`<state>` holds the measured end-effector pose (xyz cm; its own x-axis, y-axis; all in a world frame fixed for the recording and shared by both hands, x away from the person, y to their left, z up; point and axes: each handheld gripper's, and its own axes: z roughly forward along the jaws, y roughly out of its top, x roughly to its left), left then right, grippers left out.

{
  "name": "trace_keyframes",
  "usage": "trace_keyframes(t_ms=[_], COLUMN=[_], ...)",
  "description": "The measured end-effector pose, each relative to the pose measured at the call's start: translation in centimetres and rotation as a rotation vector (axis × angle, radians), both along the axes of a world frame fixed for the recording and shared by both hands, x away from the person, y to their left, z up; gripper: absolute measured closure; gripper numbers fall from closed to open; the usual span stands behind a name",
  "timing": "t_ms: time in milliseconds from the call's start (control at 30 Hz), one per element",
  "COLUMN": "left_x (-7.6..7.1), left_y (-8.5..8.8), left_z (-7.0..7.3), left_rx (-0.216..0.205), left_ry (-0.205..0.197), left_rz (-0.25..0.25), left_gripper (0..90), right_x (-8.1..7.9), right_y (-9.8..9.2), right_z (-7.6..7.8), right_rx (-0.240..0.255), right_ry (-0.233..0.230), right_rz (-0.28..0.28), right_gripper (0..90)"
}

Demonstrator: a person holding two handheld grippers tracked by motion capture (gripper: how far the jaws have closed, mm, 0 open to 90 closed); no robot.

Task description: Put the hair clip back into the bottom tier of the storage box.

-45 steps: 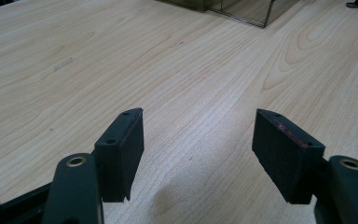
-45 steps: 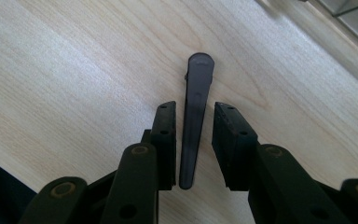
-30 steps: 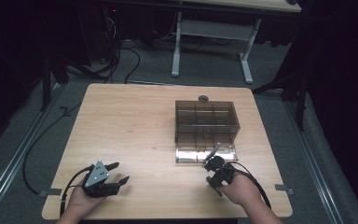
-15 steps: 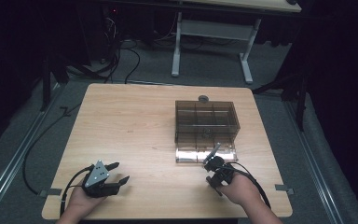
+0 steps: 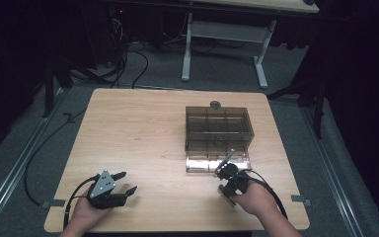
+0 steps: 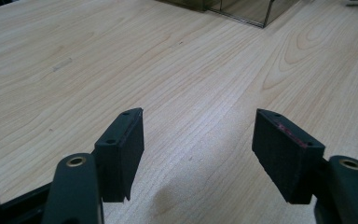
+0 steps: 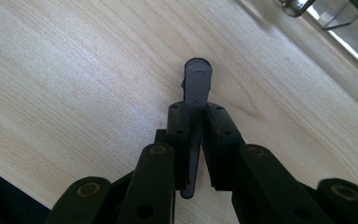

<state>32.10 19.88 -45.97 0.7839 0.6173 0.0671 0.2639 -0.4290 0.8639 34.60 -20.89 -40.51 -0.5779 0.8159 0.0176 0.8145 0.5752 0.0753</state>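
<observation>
The right gripper is clamped on a thin grey strip, a flat, narrow piece with a rounded end; what it is exactly I cannot tell. In the high view this gripper sits just in front of the box, near its front right corner, and the strip rises out of the jaws toward the box.

The box is a smoky, clear case with compartments, standing on the table. Its lid appears folded down flat in front of it, so the opening looks done. A small round thing lies just behind the box.

As a judgement: the strip is already picked up and carried close to the box, and what is left is to bring it over the box's front wall and let it go in a compartment. Which compartment is meant I cannot tell, nor whether any hold things already.

The strip's long axis runs along the gripper's own line, straight out between the jaws, with the rounded end leading and the other end below the pads. In the high view it slants up and away from the person, toward the box's front.

The left gripper is wide open and holds nothing, well to the left of the box, low over bare table.
</observation>
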Motion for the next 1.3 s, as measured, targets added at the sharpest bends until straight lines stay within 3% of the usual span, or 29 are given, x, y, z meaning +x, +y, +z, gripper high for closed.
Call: trace_keyframes(t_ms=[433, 1067, 1300], left_x=[0.0, 0.0, 0.0], left_y=[0.0, -0.1, -0.1], left_z=[0.0, 0.0, 0.0], left_rx=[0.0, 0.01, 0.007], left_ry=[0.002, 0.0, 0.002], left_rz=[0.0, -0.006, -0.006], left_gripper=[34.4, 34.4, 34.4], right_x=[0.4, 1.9, 2.7], right_y=[-0.5, -0.9, -0.8], right_z=[1.3, 2.9, 2.9], right_rx=[0.029, 0.027, 0.023], right_ry=[-0.011, -0.037, -0.039], right_rz=[0.012, 0.009, 0.031], right_gripper=[81.7, 81.7, 81.7])
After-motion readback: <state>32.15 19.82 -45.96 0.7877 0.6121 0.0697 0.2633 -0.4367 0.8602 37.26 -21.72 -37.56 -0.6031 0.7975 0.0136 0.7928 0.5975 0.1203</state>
